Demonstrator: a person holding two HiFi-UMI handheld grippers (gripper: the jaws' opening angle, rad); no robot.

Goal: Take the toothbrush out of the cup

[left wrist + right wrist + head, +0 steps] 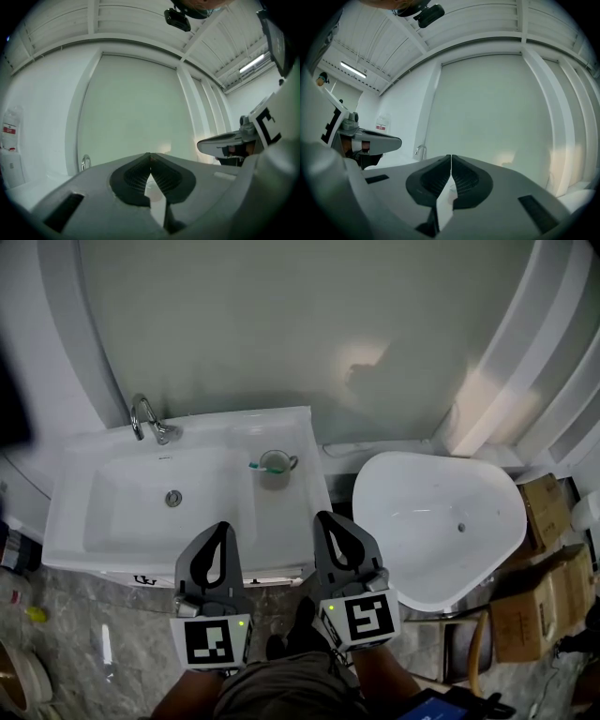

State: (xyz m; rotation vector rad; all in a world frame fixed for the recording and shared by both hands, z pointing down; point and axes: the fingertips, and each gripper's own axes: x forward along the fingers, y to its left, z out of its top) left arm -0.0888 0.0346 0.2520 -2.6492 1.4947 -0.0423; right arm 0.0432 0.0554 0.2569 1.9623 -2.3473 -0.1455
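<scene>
Not yet begun: toothbrush (257, 465) sits in cup (277, 472), ahead between my left gripper (222, 526) and right gripper (326, 517); both clamped together, empty. Reach, grasp, lift remain.

The head camera is looking steeply down from above the person. The sink (112, 512) is filling the middle left of its frame. The left gripper (222, 526) and right gripper (324, 516) are sitting side by side at lower centre.

Each gripper camera is riding low behind its own jaws and facing level toward the pale wall panel (136, 108). The jaw bodies are filling the lower half of each frame at close range.

All three views are sharing the faucet (148, 420) and that panel. Each gripper view is also catching the other gripper: at the right edge in the left gripper view, at the left edge in the right gripper view.
</scene>
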